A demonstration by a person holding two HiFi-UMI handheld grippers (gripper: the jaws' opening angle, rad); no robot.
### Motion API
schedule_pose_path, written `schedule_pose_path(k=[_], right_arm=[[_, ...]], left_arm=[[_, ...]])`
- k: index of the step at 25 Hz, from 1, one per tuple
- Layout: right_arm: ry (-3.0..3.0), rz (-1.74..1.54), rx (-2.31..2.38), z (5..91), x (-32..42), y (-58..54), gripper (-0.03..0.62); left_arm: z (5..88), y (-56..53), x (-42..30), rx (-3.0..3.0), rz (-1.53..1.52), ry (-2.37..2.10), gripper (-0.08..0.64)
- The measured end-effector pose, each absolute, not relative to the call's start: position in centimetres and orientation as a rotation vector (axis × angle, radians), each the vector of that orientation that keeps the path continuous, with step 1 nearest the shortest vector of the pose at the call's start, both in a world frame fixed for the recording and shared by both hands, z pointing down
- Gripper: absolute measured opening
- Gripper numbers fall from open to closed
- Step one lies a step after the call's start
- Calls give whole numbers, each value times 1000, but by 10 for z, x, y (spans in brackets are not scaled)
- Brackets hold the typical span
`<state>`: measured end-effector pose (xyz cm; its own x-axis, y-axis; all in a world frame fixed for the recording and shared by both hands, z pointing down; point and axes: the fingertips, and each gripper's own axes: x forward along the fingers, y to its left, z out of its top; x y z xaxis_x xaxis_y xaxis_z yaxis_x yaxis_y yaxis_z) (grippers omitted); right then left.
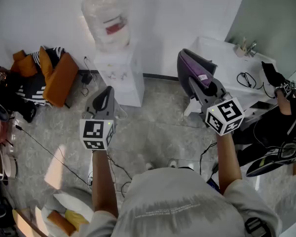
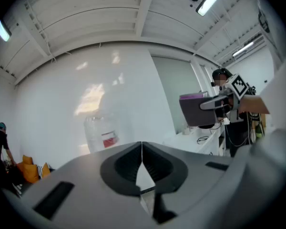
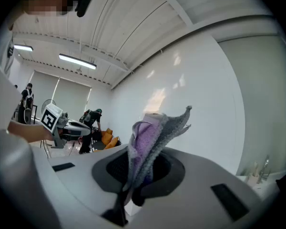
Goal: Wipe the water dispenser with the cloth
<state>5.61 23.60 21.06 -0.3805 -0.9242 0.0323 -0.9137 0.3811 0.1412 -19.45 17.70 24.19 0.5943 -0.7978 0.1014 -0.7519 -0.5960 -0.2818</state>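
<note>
Right gripper (image 3: pixel 142 173) clamps the cloth (image 3: pixel 155 130): soft, light, probably limp; hold it by 1 bunched edge. Left gripper (image 2: pixel 142 159) jaws meet, empty. Water dispenser (image 1: pixel 119 78) stands apart.

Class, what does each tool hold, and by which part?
The right tool pinches the purple-grey cloth by one bunched end; the left tool is shut on nothing.

Premises: a shared workroom or office break area, not a home. Evidence: a bottled water dispenser (image 1: pixel 119 78) against a plain white wall; a white counter (image 1: pixel 214 53) with a tap (image 1: pixel 250 47); orange seats (image 1: pixel 63 78); a polished stone floor (image 1: pixel 158 127) with a loose cable (image 1: pixel 39 144); 2 tube lights (image 3: pixel 77 61) (on a ribbed industrial ceiling (image 3: pixel 133 13)); other persons (image 3: pixel 91 125) at the far end.
</note>
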Motion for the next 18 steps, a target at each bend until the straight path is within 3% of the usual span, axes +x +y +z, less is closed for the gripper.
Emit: schedule_pose_path(k=[18], right_arm=[[-2513, -143, 1681, 228, 28, 174, 52]], left_arm=[[278, 121, -225, -2663, -341, 1279, 17]])
